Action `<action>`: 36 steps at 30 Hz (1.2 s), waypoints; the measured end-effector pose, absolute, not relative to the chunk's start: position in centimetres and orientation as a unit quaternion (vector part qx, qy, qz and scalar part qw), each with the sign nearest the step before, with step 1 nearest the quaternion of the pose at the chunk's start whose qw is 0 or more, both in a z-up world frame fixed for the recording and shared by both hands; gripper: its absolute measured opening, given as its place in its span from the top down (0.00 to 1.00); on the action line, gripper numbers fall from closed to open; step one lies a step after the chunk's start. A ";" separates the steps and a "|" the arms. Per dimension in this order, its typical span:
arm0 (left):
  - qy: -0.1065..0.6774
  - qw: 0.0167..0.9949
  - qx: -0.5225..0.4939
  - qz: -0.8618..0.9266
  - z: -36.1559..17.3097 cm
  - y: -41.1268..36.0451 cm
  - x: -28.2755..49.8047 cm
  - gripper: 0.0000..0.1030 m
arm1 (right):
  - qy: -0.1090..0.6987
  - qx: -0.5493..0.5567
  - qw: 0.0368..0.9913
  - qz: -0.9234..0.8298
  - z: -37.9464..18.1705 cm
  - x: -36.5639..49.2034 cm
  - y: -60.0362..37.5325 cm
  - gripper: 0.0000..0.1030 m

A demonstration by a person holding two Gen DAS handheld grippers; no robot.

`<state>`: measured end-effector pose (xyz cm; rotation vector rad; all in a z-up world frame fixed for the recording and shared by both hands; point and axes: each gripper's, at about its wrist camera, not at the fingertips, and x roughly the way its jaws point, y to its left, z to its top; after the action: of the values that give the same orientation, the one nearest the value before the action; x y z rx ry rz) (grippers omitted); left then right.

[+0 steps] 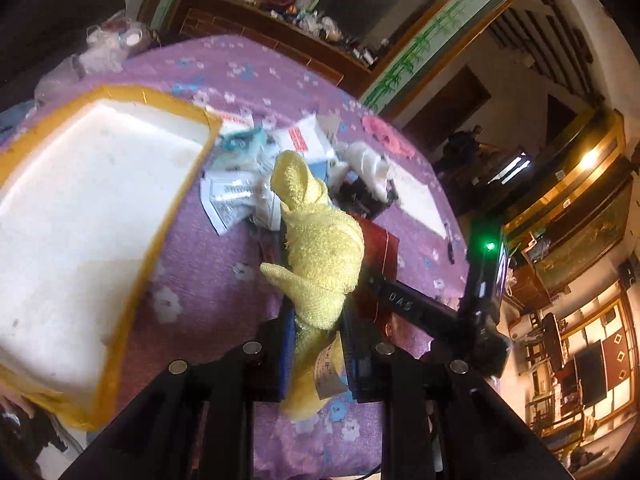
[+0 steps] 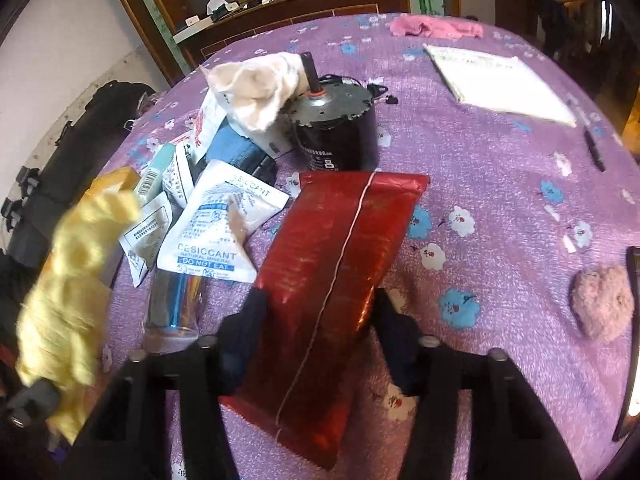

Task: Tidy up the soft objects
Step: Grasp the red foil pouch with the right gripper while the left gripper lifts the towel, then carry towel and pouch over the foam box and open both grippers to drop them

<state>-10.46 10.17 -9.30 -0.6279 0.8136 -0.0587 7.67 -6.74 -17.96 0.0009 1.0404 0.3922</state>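
A yellow towel [image 1: 320, 256] hangs bunched between the fingers of my left gripper [image 1: 318, 340], which is shut on it above the purple cloth; it also shows blurred at the left of the right wrist view as the yellow towel [image 2: 76, 280]. A red foil pouch [image 2: 336, 256] lies lengthwise between the fingers of my right gripper [image 2: 318, 320], and both pads touch its long edges. A white cloth [image 2: 256, 92] is draped by a black motor [image 2: 336, 128]. A pink cloth [image 2: 436, 26] lies at the far edge. A pink fluffy piece [image 2: 602, 302] sits at the right.
A white foam box [image 1: 80, 220] edged with yellow tape fills the left of the left wrist view. Desiccant packets [image 2: 216, 232] and a clear tube [image 2: 172, 304] crowd the space left of the pouch. A notebook [image 2: 500, 84] and a pen [image 2: 594, 152] lie far right on the flowered tablecloth [image 2: 500, 200].
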 end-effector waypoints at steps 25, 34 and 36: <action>0.351 0.875 -0.325 0.071 -8.1 21.1 -15.9 0.80 | 0.413 0.105 0.831 0.358 -8.6 0.9 0.4 0.86; 0.352 0.869 -0.328 0.119 -8.6 26.8 -15.8 0.80 | 0.422 0.094 0.806 0.403 -9.0 1.3 6.5 0.85; 0.359 0.868 -0.319 0.129 -9.0 27.4 -15.3 0.80 | 0.431 0.093 0.798 0.410 -9.4 1.8 7.5 0.85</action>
<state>-15.25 27.40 -8.96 -0.6678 0.7507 0.2709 1.78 7.47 -9.35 0.2003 0.9252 0.8802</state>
